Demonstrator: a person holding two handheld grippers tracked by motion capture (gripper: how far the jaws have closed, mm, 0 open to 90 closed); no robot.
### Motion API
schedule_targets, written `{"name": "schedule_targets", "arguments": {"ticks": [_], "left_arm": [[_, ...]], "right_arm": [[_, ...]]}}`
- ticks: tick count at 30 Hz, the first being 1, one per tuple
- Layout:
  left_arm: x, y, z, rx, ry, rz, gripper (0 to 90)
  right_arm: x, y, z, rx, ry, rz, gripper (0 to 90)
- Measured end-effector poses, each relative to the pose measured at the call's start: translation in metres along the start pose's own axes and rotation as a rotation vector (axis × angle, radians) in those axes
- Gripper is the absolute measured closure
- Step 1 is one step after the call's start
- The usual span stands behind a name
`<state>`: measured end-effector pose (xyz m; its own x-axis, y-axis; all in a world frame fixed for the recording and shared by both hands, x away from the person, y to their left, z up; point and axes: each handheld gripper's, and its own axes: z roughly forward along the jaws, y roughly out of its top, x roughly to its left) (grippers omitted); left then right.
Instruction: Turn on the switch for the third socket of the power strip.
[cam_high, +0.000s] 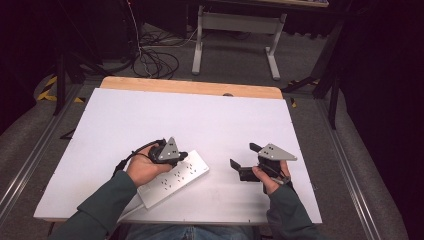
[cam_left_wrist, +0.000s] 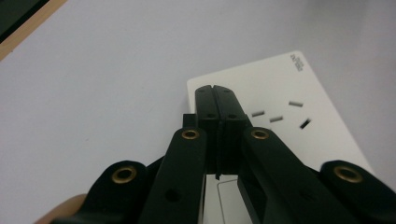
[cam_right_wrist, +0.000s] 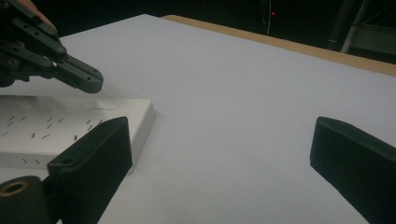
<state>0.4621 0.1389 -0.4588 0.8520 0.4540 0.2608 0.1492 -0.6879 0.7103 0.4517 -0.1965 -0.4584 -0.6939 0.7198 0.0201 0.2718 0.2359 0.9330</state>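
Power strip (cam_high: 172, 177) is laid diagonally on table (cam_high: 225, 120), near left. Left tongs (cam_left_wrist: 215, 100) are pressed together, empty, over its far end. Right tongs (cam_high: 243, 160) are held wide, empty, well right of it.

The left gripper (cam_high: 181, 156) sits in the person's left hand (cam_high: 142, 168), its two black jaws pressed flat together with nothing between them, tips angled down and forward. The right gripper (cam_high: 243, 156), held in the right hand (cam_high: 267, 179) well apart from the left, has its jaws spread wide and pointing toward the left side. Both forearms, in dark green sleeves (cam_high: 102, 206), come in from the near edge.
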Motion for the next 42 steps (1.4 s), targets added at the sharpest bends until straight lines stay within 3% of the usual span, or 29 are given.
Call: {"name": "schedule_targets", "arguments": {"ticks": [18, 42], "left_arm": [[0.001, -0.001, 0.008, 0.044, -0.039, 0.026, 89.9], [0.002, -0.002, 0.01, 0.049, -0.044, 0.0, 90.0]], "right_arm": [[0.0, 0.0, 0.0, 0.001, 0.001, 0.002, 6.3], [0.0, -0.001, 0.0, 0.004, -0.002, -0.001, 6.3]]}}
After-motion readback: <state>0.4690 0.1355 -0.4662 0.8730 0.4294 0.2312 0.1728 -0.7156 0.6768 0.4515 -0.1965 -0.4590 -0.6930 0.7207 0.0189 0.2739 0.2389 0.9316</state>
